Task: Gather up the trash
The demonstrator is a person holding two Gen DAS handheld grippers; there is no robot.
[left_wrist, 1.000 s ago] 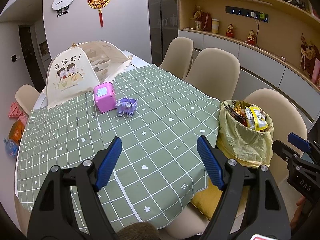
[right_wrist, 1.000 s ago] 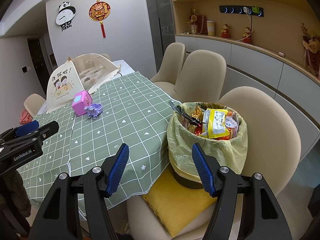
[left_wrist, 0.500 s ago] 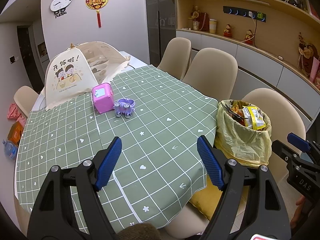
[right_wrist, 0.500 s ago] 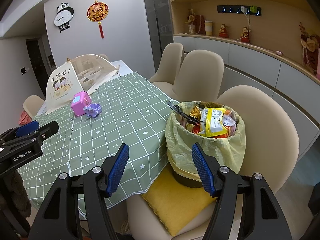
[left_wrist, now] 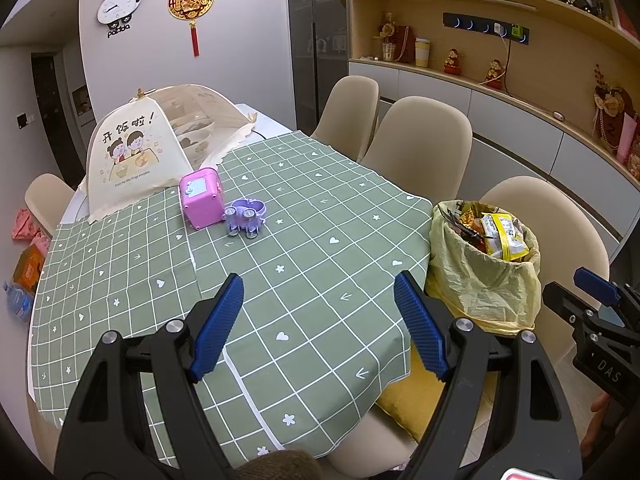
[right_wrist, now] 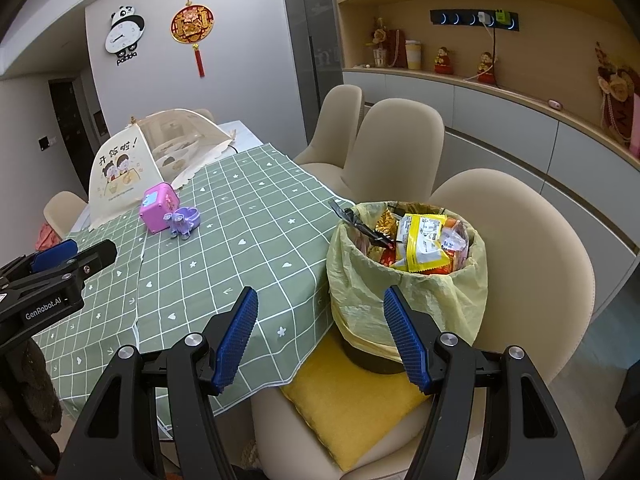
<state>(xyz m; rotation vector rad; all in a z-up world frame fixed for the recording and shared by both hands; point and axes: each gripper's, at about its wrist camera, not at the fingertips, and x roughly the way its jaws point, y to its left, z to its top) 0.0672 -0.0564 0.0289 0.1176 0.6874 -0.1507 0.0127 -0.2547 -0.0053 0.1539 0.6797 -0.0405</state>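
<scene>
A bin lined with a yellow bag (right_wrist: pixel 408 292) (left_wrist: pixel 480 280) stands on a yellow cushion on a beige chair beside the table. It is full of snack wrappers (right_wrist: pixel 424 244), a yellow and white packet on top. My right gripper (right_wrist: pixel 320 336) hovers open just in front of the bin, nothing between its blue pads. My left gripper (left_wrist: pixel 320 320) is open and empty above the near edge of the green checked tablecloth (left_wrist: pixel 304 240). Each gripper shows at the edge of the other's view.
On the cloth stand a pink toy box (left_wrist: pixel 201 199) and a purple toy (left_wrist: pixel 245 216). Behind them sits a mesh food cover (left_wrist: pixel 156 152). Beige chairs (left_wrist: pixel 420 148) line the table's right side; a cabinet with shelves runs along the right wall.
Both views have drawn back and risen slightly, so the table and bin look a little farther away. Both grippers stay open and empty.
</scene>
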